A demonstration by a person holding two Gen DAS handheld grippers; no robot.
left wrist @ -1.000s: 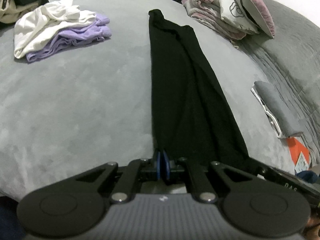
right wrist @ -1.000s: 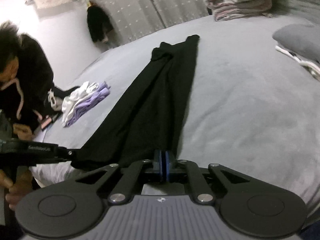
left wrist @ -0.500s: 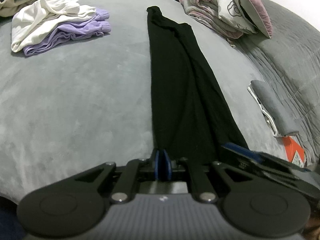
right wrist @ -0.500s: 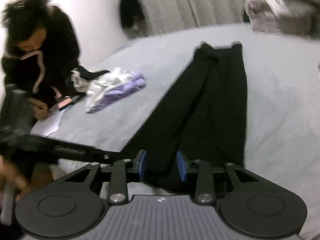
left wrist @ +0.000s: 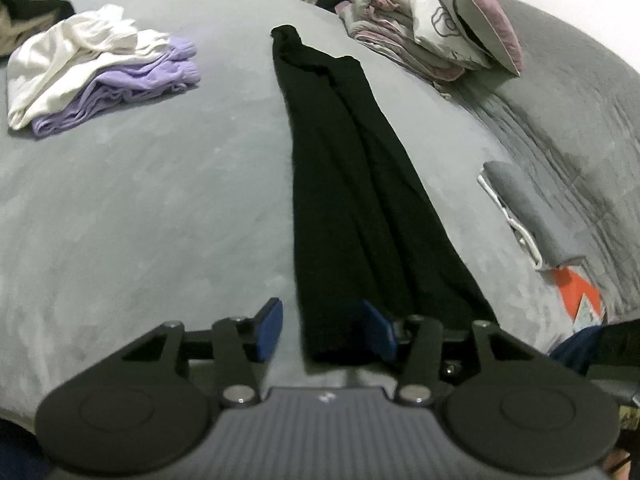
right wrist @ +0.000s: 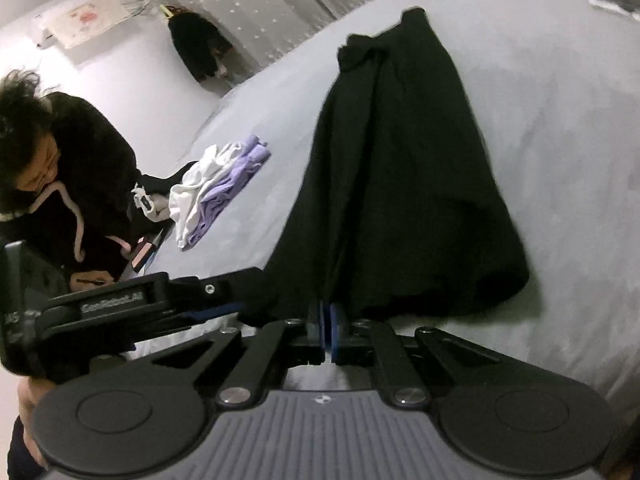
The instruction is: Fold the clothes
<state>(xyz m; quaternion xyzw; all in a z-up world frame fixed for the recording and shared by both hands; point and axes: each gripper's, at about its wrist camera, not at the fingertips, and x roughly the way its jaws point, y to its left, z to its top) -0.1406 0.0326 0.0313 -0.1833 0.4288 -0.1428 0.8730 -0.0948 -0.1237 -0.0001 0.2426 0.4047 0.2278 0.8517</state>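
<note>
Two grippers met the near hem of the black garment (left wrist: pixel 352 184), laid lengthwise on the grey bed (left wrist: pixel 160 208); the left gripper (left wrist: pixel 326 330) was opening (pads clear of cloth); the right gripper (right wrist: pixel 327 330) pinched the hem.

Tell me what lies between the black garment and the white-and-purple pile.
Nothing: in the left wrist view, only bare grey bedcover separates the black garment from the white-and-purple pile. The right wrist view shows the same gap.

Black garment (left wrist: pixel 352 184) on grey bedspread (left wrist: pixel 160 200); white and lilac clothes pile (left wrist: pixel 96 84); blue-padded black tools.
</note>
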